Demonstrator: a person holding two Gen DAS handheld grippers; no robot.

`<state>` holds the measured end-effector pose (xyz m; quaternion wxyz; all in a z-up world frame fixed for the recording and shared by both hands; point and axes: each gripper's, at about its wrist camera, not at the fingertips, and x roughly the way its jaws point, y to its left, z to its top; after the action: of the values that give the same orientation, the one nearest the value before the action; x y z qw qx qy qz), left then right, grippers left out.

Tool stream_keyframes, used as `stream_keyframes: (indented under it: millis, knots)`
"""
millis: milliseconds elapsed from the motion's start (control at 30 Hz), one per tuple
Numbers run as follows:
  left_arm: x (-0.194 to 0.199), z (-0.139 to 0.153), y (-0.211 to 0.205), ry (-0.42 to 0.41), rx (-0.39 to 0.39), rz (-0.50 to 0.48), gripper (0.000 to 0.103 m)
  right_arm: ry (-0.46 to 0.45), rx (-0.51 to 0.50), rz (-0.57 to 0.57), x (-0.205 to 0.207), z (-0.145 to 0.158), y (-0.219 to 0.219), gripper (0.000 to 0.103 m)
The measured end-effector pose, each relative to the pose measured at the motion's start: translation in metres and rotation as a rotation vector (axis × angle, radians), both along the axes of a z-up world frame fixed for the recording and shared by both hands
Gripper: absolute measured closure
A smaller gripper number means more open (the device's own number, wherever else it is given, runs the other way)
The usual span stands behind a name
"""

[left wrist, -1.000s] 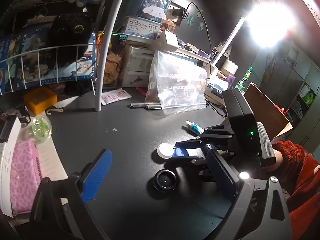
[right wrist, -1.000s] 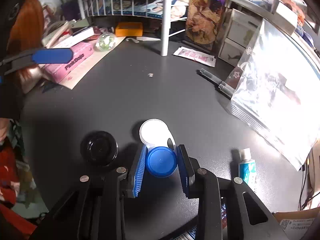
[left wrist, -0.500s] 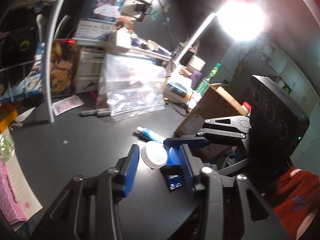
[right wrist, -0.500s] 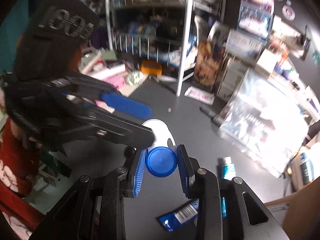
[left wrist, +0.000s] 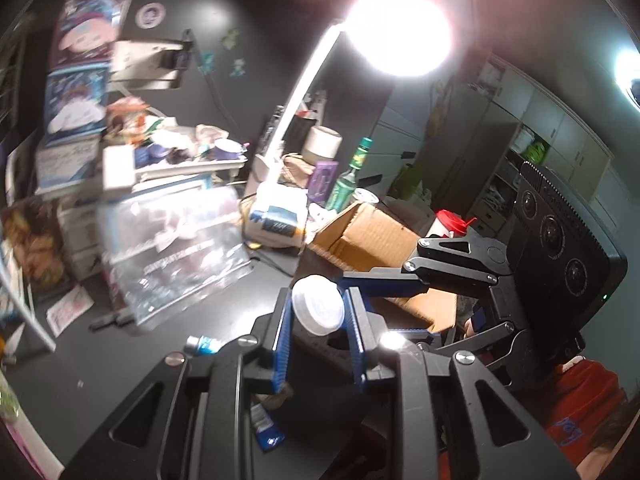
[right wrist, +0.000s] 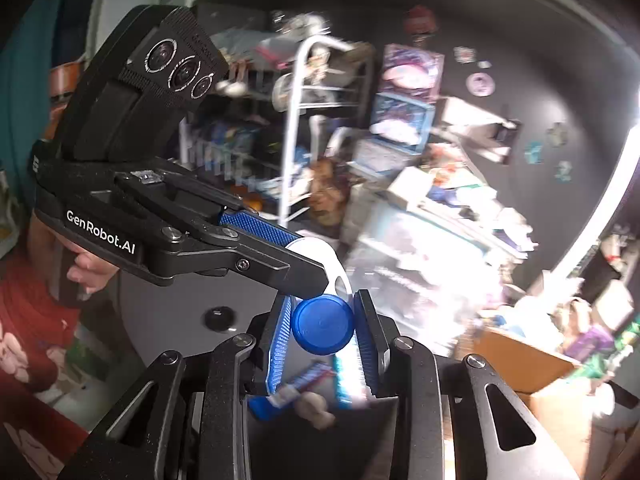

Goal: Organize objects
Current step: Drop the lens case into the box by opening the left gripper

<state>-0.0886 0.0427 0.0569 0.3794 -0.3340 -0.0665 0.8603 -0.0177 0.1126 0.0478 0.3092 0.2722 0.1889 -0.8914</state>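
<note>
Left wrist view: left gripper (left wrist: 319,312) clamps white cap (left wrist: 318,310), right gripper (right wrist: 323,325) clamps blue cap (right wrist: 322,325), cardboard box (left wrist: 372,240) behind.

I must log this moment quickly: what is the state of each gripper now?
Left gripper: closed on the white cap.
Right gripper: closed on the blue cap.

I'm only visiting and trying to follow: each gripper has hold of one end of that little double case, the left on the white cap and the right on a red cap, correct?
Nearly. The left gripper does grip the white cap, but the right gripper clamps a blue cap, not red; the right wrist view shows it.
</note>
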Motion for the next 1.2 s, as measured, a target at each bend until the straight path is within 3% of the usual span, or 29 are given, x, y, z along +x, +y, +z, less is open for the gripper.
stream_keyframes:
  millis: [333, 633, 800, 833, 933, 967, 1200]
  knots:
    - [-0.058, 0.009, 0.102, -0.075, -0.084, -0.133, 0.081, -0.045, -0.007, -0.178, -0.026, 0.016, 0.086, 0.077]
    - [-0.095, -0.018, 0.173, -0.188, -0.247, -0.205, 0.080, -0.236, -0.026, -0.281, -0.059, -0.010, 0.143, 0.077]
    - [-0.101, -0.025, 0.187, -0.199, -0.283, -0.223, 0.080, -0.267, 0.010, -0.305, -0.064, -0.020, 0.153, 0.077]
    - [-0.101, -0.025, 0.189, -0.188, -0.298, -0.222, 0.077, -0.270, 0.020, -0.307, -0.065, -0.021, 0.154, 0.076]
    - [-0.098, -0.020, 0.189, -0.133, -0.326, -0.201, 0.036, -0.269, 0.060, -0.323, -0.065, -0.025, 0.153, 0.072]
    - [-0.094, -0.016, 0.188, -0.105, -0.333, -0.198, 0.031, -0.268, 0.072, -0.323, -0.064, -0.025, 0.152, 0.067]
    - [-0.071, 0.011, 0.155, -0.011, -0.301, -0.141, 0.022, -0.217, 0.090, -0.310, -0.053, -0.019, 0.144, 0.064]
